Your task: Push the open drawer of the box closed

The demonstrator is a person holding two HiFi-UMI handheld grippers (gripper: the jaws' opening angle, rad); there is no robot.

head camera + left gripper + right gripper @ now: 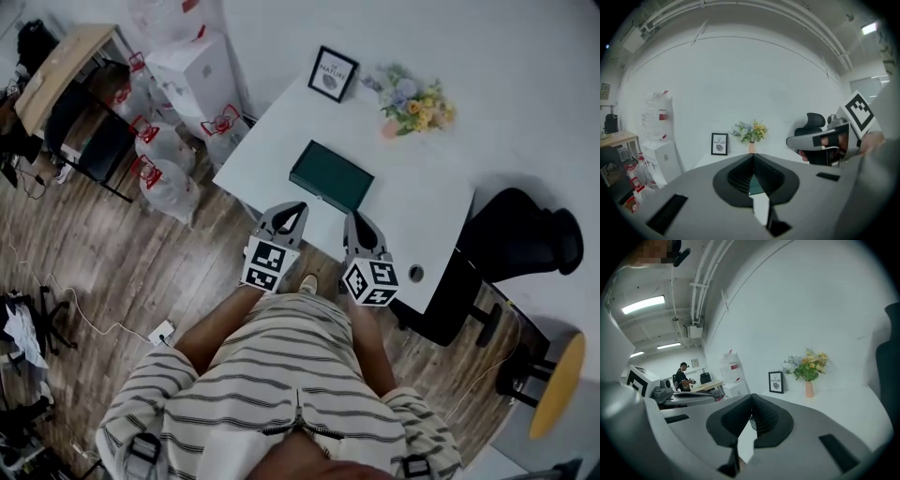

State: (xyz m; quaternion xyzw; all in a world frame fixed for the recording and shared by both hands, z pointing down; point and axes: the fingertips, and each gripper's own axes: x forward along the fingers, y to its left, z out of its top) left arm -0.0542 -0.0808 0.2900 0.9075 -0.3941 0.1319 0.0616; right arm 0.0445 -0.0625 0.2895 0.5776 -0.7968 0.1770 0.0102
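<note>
on the white table [427, 202], toward its near edge | green box [331, 175] lies flat | left gripper [293, 207] clenched, empty, tip by box's near left corner | right gripper [355, 217] clenched, empty, tip at box's near right corner, contact unclear

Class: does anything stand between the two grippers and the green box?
Nothing visible: only bare white table separates the left gripper and right gripper from the green box; picture frame and flower vase stand beyond it.
</note>
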